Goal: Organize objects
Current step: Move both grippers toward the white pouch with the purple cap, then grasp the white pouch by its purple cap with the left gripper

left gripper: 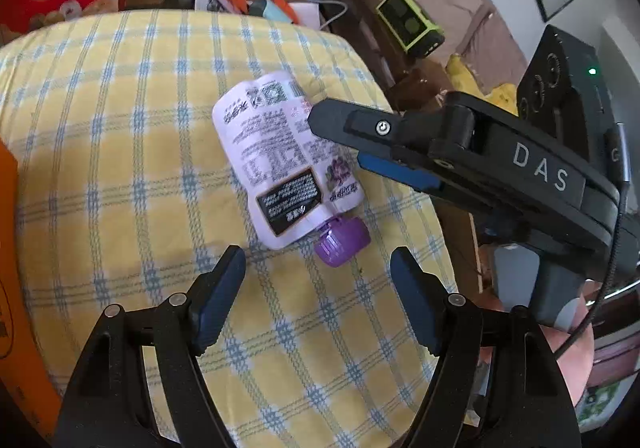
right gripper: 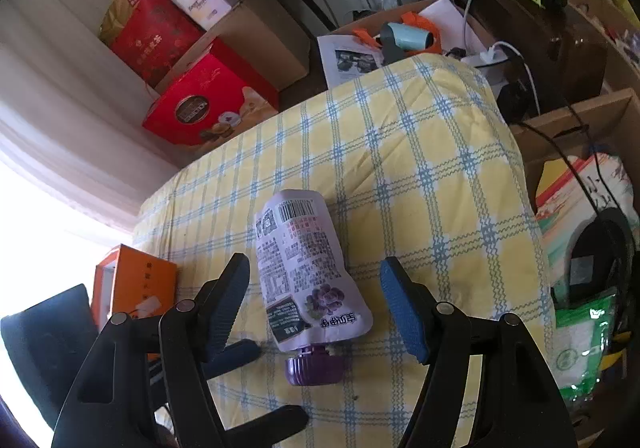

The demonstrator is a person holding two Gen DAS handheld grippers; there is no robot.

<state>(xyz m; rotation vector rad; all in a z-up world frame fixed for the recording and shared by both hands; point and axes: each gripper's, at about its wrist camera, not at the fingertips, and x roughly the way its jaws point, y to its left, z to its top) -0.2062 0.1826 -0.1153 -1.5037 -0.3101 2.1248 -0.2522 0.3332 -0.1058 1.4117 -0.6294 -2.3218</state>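
1. Pouch (left gripper: 280, 160) first: it lies flat on the yellow checked cloth (left gripper: 120, 152), printed back up, its purple cap (left gripper: 342, 242) pointing toward me. Nothing else lies on the cloth, so I take this pouch to be the thing to put in order.

2. At my left side, an orange box (right gripper: 134, 284) stands at the cloth's edge and a red gift box (right gripper: 200, 108) sits further back; either may be where things go, but I cannot tell.

3. My left gripper (left gripper: 318, 268) hangs just short of the cap, jaws partly apart and empty, both blue pads clear of the pouch.

4. My right gripper (right gripper: 314, 280) straddles the pouch's lower half, jaws also partly apart; each pad stands off the film, so nothing is held.

5. In the left wrist view its upper finger crosses over the pouch's right edge; whether it touches I cannot tell.

6. Step in hand, as I judge it: the approach, with the grasp not yet made.

7. Next I would lower the right gripper until the pads flank the pouch body, then close gently, since soft film will buckle or slide. The cap looks the firmer hold for my left.
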